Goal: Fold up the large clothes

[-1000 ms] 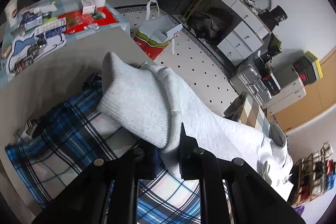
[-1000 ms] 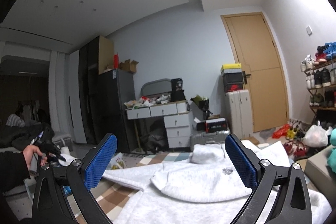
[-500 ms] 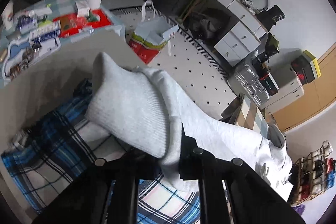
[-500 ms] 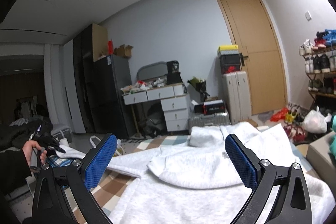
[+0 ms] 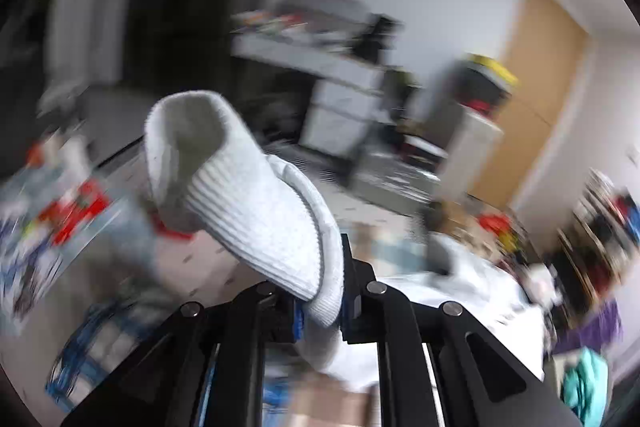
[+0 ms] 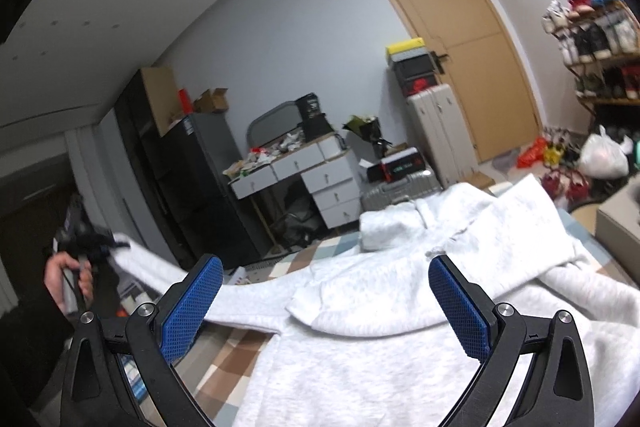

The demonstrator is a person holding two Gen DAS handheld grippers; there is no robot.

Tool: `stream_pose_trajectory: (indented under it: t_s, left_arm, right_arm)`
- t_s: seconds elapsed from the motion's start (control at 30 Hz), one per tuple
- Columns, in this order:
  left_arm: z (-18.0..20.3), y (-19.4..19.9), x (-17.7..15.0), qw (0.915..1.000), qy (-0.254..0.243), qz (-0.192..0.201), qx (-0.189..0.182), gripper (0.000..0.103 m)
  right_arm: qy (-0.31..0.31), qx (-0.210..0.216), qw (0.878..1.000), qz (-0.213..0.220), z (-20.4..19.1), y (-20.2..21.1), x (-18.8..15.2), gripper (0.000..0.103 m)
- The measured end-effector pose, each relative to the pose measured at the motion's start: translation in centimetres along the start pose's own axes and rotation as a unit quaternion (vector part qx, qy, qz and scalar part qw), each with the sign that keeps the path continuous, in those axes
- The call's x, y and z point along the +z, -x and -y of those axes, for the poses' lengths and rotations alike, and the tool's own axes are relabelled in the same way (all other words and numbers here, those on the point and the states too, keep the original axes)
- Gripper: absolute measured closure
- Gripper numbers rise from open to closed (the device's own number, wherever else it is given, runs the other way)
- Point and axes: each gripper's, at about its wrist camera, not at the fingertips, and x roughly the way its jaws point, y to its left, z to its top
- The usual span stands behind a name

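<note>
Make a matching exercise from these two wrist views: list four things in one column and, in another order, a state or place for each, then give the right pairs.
Things
1. left gripper
2. right gripper
3. sleeve cuff
4. sweatshirt body

States
A. open, holding nothing
B. lying spread on the checked cover
C. shut on fabric
D. lifted into the air

Pairs: 1-C, 2-A, 3-D, 4-B
</note>
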Motion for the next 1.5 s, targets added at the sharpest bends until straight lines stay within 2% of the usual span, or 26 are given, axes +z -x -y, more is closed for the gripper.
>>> stream_pose_trajectory:
  t_s: [0.1, 0.2, 0.3, 0.37, 0.43, 0.5, 0.6, 0.77, 0.8, 0.83, 0.97, 1.1, 1.17, 1.23, 1.27, 1.3, 1.33, 1.37, 1.43, 1.47, 1.5]
  left_arm:
    - [7.5, 0.8, 0.9, 0.9961, -0.071, 0.004, -0.052, 0.095]
    - [14.3, 1.2, 1.0, 0.9854, -0.128, 0.002, -0.112, 0.095]
    - [20.1, -0.1, 0.0, 0.9726, -0.159, -0.016, -0.169, 0.095]
    - [23.7, -2.4, -1.6, 0.9629, -0.17, -0.05, -0.203, 0.095]
    - [26.2, -4.7, -3.1, 0.9543, -0.183, -0.079, -0.223, 0.095]
    - [29.4, -7.4, -5.7, 0.9442, -0.201, -0.111, -0.236, 0.095]
    - [33.2, -11.4, -9.9, 0.9288, -0.228, -0.157, -0.246, 0.095]
    - [37.4, -18.0, -17.4, 0.9073, -0.263, -0.225, -0.238, 0.095]
    - [38.1, -19.6, -19.4, 0.9015, -0.272, -0.241, -0.234, 0.095]
    - [38.6, -20.5, -20.9, 0.9, -0.273, -0.25, -0.23, 0.095]
    - [40.9, -23.6, -26.6, 0.8845, -0.288, -0.3, -0.212, 0.095]
    - [41.9, -24.5, -29.3, 0.8767, -0.282, -0.337, -0.195, 0.092]
    - [42.6, -23.8, -28.8, 0.8688, -0.282, -0.346, -0.214, 0.077]
    - [42.7, -23.0, -27.1, 0.8543, -0.252, -0.374, -0.258, 0.046]
    - [42.0, -22.5, -26.3, 0.8484, -0.238, -0.385, -0.274, 0.04]
    - [41.3, -21.8, -25.4, 0.8458, -0.23, -0.388, -0.285, 0.036]
    - [40.7, -20.7, -24.5, 0.8406, -0.227, -0.39, -0.3, 0.036]
    - [40.1, -19.6, -23.6, 0.8317, -0.231, -0.391, -0.319, 0.036]
    - [38.6, -17.8, -21.9, 0.8193, -0.246, -0.386, -0.346, 0.036]
    - [37.4, -16.5, -20.7, 0.8209, -0.255, -0.369, -0.353, 0.036]
    - [35.9, -15.5, -19.3, 0.8323, -0.262, -0.337, -0.353, 0.035]
  right_arm:
    - [0.014, -0.006, 1.0, 0.026, 0.1, 1.1, 0.9, 0.0]
    - [0.017, -0.035, 0.997, 0.06, 0.9, 2.8, 1.7, 0.0]
    - [0.041, -0.088, 0.99, 0.098, 1.5, 4.7, 2.2, 0.0]
    - [0.054, -0.139, 0.982, 0.115, 2.2, 6.1, 2.2, 0.0]
    - [0.036, -0.179, 0.976, 0.117, 3.7, 7.1, 2.1, 0.0]
    - [-0.012, -0.21, 0.972, 0.102, 5.7, 7.9, 1.7, 0.0]
    - [-0.094, -0.226, 0.966, 0.084, 8.9, 9.4, 1.0, 0.0]
    - [-0.137, -0.274, 0.943, 0.129, 11.2, 12.9, 1.0, 0.0]
    - [-0.146, -0.275, 0.94, 0.141, 11.5, 13.5, 1.0, 0.0]
    - [-0.152, -0.275, 0.938, 0.146, 11.8, 13.9, 1.0, 0.0]
    - [-0.146, -0.26, 0.946, 0.128, 11.6, 12.9, 1.5, 0.0]
    - [-0.127, -0.24, 0.956, 0.113, 10.9, 12.0, 1.5, 0.0]
    - [-0.126, -0.23, 0.959, 0.105, 11.2, 11.7, 1.4, 0.0]
    - [-0.126, -0.228, 0.96, 0.099, 11.3, 11.4, 1.3, 0.0]
    - [-0.127, -0.23, 0.96, 0.098, 11.4, 11.3, 1.3, 0.0]
    - [-0.13, -0.23, 0.96, 0.097, 11.5, 11.3, 1.2, 0.0]
    - [-0.136, -0.229, 0.959, 0.095, 11.7, 11.3, 1.2, 0.0]
    - [-0.141, -0.227, 0.959, 0.094, 11.8, 11.1, 1.2, 0.0]
    - [-0.145, -0.224, 0.959, 0.091, 11.8, 11.0, 1.2, 0.0]
    - [-0.144, -0.226, 0.959, 0.091, 11.7, 11.0, 1.1, 0.0]
    - [-0.142, -0.225, 0.959, 0.092, 11.5, 11.0, 1.0, 0.0]
